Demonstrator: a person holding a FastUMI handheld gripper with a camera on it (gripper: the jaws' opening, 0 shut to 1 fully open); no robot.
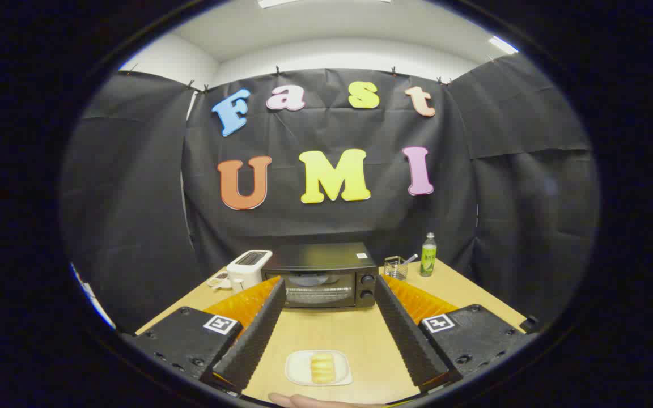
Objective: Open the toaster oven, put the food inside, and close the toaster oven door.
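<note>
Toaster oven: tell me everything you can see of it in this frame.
The toaster oven is a black, boxy countertop unit with a glass door, a wire rack visible behind it, and two round knobs stacked at one side. Its door is shut. It stands upright on the wooden table, beyond the open gripper, beside a white toaster. Nothing grips it.

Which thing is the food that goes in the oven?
Start at the black toaster oven at the back of the wooden table. Come toward the open fingers; between them sits a small white plate. The food is the pale yellow ridged roll on it, the only food on the table.
</note>
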